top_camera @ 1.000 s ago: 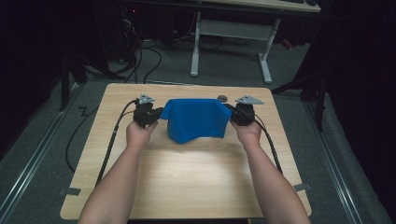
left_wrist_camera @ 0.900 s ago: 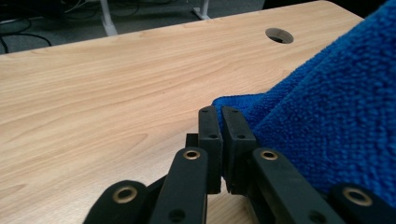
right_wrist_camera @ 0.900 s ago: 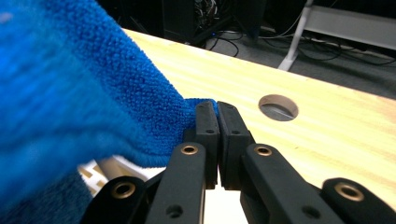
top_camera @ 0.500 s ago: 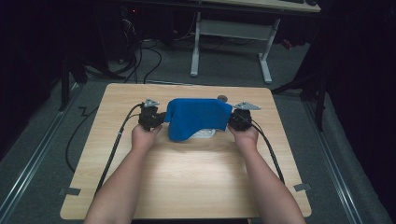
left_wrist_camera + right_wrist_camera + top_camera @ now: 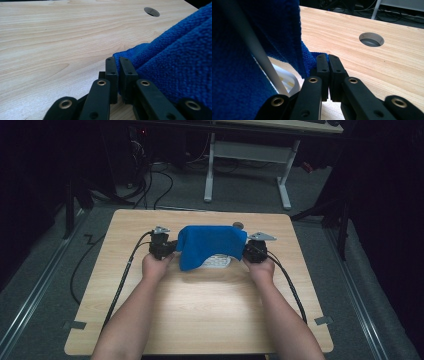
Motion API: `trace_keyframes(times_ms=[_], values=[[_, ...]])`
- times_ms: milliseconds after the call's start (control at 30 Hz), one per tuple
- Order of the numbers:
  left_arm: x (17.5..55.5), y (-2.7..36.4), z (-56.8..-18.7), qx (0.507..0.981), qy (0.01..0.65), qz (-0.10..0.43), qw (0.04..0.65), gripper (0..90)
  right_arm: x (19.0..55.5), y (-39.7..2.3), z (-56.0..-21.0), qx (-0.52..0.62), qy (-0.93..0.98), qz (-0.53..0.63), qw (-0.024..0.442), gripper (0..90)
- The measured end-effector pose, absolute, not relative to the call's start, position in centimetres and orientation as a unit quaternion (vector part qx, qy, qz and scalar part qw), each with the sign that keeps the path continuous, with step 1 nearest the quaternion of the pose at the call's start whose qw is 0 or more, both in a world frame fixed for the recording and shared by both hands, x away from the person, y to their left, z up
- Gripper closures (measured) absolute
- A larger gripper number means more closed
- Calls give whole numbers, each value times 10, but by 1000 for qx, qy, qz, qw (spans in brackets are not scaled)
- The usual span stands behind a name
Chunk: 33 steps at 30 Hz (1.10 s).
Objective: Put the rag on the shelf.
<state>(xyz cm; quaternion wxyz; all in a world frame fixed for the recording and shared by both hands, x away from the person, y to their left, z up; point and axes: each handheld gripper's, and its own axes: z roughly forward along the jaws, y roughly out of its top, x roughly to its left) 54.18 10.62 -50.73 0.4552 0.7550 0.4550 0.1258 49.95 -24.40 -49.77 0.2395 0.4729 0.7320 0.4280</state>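
A blue terry cloth (image 5: pixel 210 242) is stretched between my two grippers above the far middle of the wooden table (image 5: pixel 200 310). My left gripper (image 5: pixel 172 247) is shut on the cloth's left corner. In the left gripper view its jaws (image 5: pixel 117 60) have just eased slightly, with the cloth (image 5: pixel 180 62) still pinched between them. My right gripper (image 5: pixel 246 250) is shut on the right corner, and its jaws (image 5: pixel 325 56) clamp the cloth (image 5: pixel 249 37). A white ribbed object (image 5: pixel 216 262) peeks out under the cloth's near edge, and its white rim (image 5: pixel 284 80) lies beside the right jaws.
A round cable hole (image 5: pixel 238 225) is cut in the table just behind the cloth, also visible as hole (image 5: pixel 151 11) and hole (image 5: pixel 371 39). Black cables trail from both grippers off the table's sides. A desk frame stands on the floor beyond.
Both grippers have sunk a little with the cloth. The cloth now drapes lower over the white object, whose near side shows under its edge.
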Motion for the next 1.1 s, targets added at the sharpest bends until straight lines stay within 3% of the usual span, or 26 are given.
trace_keyframes(times_ms=[300, 467, 600, 1100], values=[[541, 104, -506, 758, 451, 130, 453, 823, 497, -251, -499, 481, 724, 433, 240, 882], [536, 112, -501, 738, 469, 135, 465, 664, 498, -251, -496, 478, 725, 434, 240, 811], [533, 120, -496, 733, 472, 150, 466, 610, 498, -253, -492, 479, 721, 436, 247, 776], [523, 139, -467, 725, 469, 190, 467, 598, 500, -257, -458, 471, 710, 442, 282, 673]])
